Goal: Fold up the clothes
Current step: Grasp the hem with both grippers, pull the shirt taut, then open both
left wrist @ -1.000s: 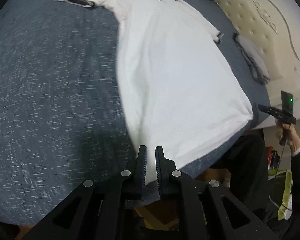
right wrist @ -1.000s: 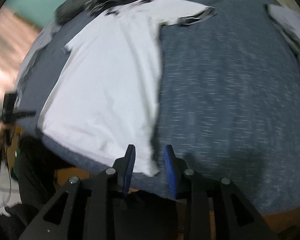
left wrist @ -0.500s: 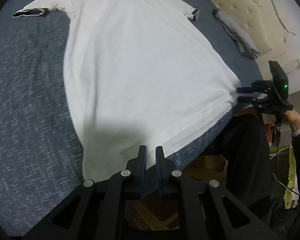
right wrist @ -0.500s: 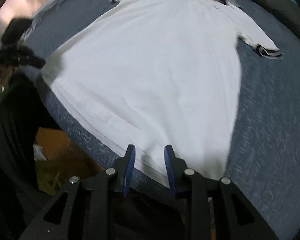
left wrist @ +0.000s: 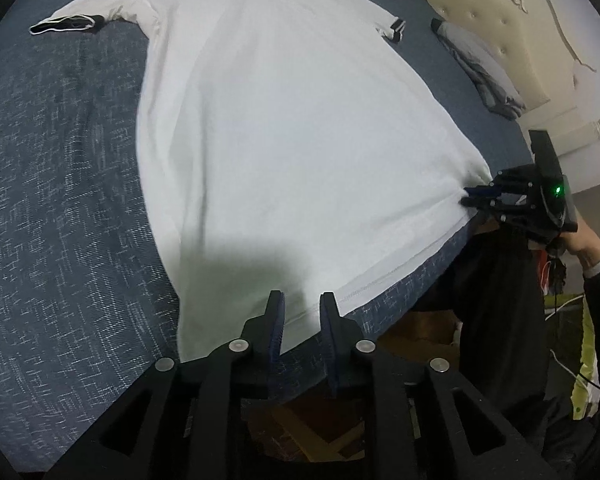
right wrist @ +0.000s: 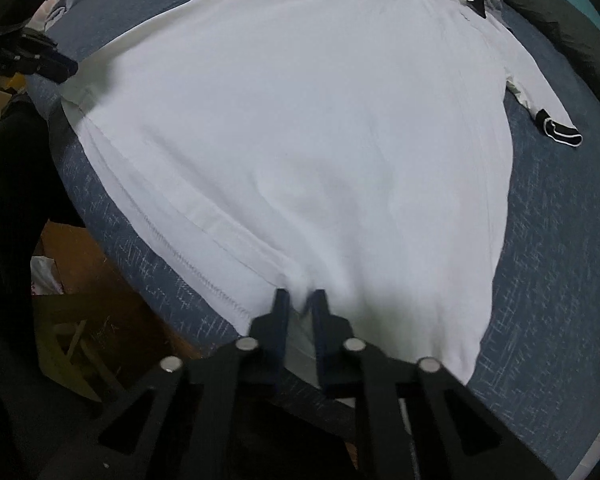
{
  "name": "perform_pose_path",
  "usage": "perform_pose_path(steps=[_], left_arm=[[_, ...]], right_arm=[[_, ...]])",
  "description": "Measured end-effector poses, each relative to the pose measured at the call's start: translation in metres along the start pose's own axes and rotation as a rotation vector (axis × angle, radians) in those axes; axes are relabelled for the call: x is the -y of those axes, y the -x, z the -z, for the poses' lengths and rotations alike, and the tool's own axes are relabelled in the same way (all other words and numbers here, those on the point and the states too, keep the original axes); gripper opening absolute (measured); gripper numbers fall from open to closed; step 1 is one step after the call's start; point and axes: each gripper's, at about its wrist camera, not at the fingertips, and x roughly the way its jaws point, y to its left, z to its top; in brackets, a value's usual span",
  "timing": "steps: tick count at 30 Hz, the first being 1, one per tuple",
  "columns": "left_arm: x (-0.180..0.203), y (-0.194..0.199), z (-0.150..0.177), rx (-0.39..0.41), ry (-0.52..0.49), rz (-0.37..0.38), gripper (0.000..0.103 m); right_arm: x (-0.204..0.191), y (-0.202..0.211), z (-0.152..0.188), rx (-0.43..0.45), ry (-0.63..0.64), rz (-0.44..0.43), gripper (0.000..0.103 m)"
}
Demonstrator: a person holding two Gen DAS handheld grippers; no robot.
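Shirt first: a white polo with black collar and black sleeve cuffs, spread flat on the blue bedspread. Its long axis runs from the hem, which lies along the bedspread's near edge, up to the collar at the far side, so the collar points away from both cameras. The sleeves stretch out to either side of the body, each ending in a dark cuff.

From the left wrist view, the left gripper hovers over the hem near one lower corner of the shirt; its fingers stand apart with white cloth visible in the gap, gripping nothing. The hem lies just ahead of and beneath the fingertips.

The right gripper sits at the opposite stretch of hem. Its fingers are drawn close with a bunch of white fabric pinched between them, and small wrinkles fan out from that spot. In the left wrist view the same gripper shows at the shirt's far hem corner, the cloth pulled into a point at its tips, with a hand behind it.

A folded grey garment lies further along the bedspread, beside the cream tufted headboard, well apart from the shirt.
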Motion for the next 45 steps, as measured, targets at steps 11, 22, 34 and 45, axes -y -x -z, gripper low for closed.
perform_pose_path(steps=[11, 22, 34, 45], left_arm=[[0.017, -0.033, -0.003, -0.056, -0.072, -0.047, 0.026], [0.040, -0.063, -0.006, -0.075, -0.196, -0.105, 0.033], [0.042, -0.077, -0.001, -0.097, -0.274, -0.168, 0.004], [0.034, -0.049, -0.001, -0.045, -0.253, -0.106, 0.002]], right_arm=[[0.015, 0.026, 0.001, 0.080, -0.076, -0.057, 0.002], [0.024, 0.046, -0.004, 0.094, -0.116, -0.076, 0.002], [0.022, 0.044, -0.003, 0.089, -0.123, -0.083, 0.001], [0.022, 0.049, 0.000, 0.093, -0.118, -0.100, 0.002]])
